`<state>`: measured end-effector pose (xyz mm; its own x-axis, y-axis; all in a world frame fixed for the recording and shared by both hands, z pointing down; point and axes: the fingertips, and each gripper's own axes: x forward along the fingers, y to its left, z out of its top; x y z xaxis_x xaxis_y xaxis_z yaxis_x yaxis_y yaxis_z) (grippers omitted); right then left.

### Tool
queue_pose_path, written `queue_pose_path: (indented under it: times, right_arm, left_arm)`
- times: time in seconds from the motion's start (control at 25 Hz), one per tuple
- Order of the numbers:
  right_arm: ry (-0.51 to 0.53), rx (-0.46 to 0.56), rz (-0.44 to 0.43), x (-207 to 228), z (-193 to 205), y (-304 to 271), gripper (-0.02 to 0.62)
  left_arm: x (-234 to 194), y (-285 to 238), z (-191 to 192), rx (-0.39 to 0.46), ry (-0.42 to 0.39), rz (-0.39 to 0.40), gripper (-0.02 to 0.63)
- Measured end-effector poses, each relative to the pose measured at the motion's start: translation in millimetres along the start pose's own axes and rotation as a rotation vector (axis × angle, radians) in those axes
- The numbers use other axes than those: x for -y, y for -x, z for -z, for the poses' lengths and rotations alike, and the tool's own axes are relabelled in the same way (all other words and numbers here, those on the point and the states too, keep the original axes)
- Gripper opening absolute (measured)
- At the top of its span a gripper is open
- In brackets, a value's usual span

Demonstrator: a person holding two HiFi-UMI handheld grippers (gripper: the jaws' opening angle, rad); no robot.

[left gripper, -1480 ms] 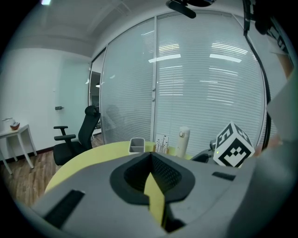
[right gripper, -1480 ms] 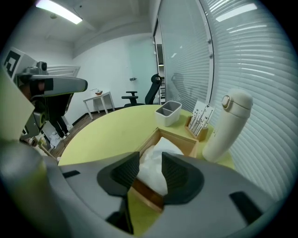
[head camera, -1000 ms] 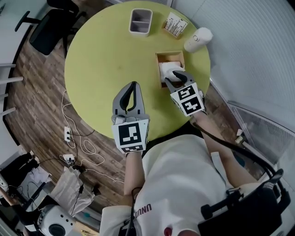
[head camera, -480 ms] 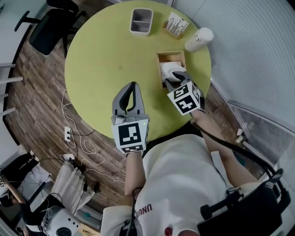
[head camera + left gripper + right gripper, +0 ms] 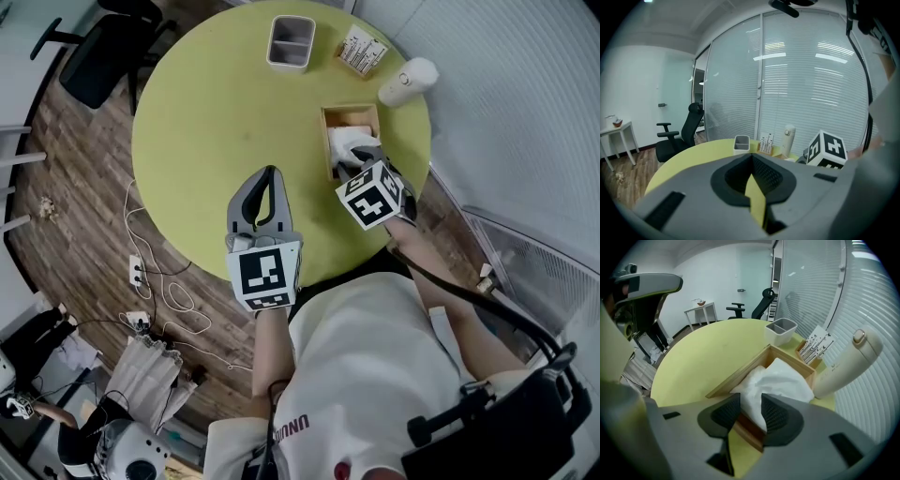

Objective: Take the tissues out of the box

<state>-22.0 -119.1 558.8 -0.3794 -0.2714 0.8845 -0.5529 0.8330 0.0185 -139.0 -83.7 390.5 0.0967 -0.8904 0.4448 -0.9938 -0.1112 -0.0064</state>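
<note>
A wooden tissue box [image 5: 349, 112] stands on the round yellow-green table [image 5: 206, 122], right of centre. A white tissue [image 5: 345, 141] bulges out of its top. My right gripper [image 5: 359, 161] sits at the box's near end, tilted, its marker cube toward me. In the right gripper view the tissue [image 5: 780, 378] rises from the box [image 5: 740, 373] and runs down between the two pads, with my right gripper [image 5: 751, 406] shut on it. My left gripper [image 5: 272, 173] hovers over the table's near edge, left of the box, shut and holding nothing [image 5: 752, 159].
At the far side of the table stand a grey two-part tray [image 5: 289, 41], a small holder of printed packets [image 5: 362, 52] and a white bottle [image 5: 406, 82]. An office chair [image 5: 98, 61] and loose cables [image 5: 159, 281] are on the wooden floor to the left.
The right gripper has rolled and edged closer over the box's near end, its marker cube turning. The left gripper has stayed where it was.
</note>
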Motion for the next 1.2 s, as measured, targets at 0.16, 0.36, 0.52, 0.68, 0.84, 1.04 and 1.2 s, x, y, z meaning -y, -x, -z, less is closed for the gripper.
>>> queue_pose_path:
  times: [0.16, 0.36, 0.52, 0.68, 0.84, 1.04, 1.2]
  right_arm:
    - [0.005, -0.034, 0.001, -1.7, 2.5, -1.9, 0.152]
    - [0.027, -0.054, 0.005, -3.0, 5.4, -4.0, 0.141]
    - [0.047, -0.068, 0.01, -2.7, 6.3, -5.0, 0.123]
    - [0.065, -0.079, 0.016, -2.4, 6.7, -5.7, 0.106]
    - [0.078, -0.08, 0.021, -2.2, 6.0, -6.8, 0.097]
    - [0.089, -0.076, 0.028, -2.3, 5.4, -6.5, 0.084]
    - [0.091, -0.065, 0.03, -1.9, 6.3, -5.1, 0.069]
  left_arm:
    - [-1.4, 1.6, 0.9, -0.001, 0.001, -0.001, 0.012]
    - [-0.8, 0.7, 1.6, 0.002, 0.004, 0.005, 0.012]
    - [-1.0, 0.2, 0.8, 0.003, 0.006, 0.006, 0.012]
    - [-1.6, 0.7, 0.9, 0.002, 0.01, 0.003, 0.012]
    - [-3.5, 0.4, 2.2, -0.001, 0.013, -0.001, 0.012]
    - [-5.7, 1.6, 2.8, -0.004, 0.014, -0.009, 0.012]
    - [-4.9, 3.0, 4.3, -0.004, 0.015, -0.012, 0.012]
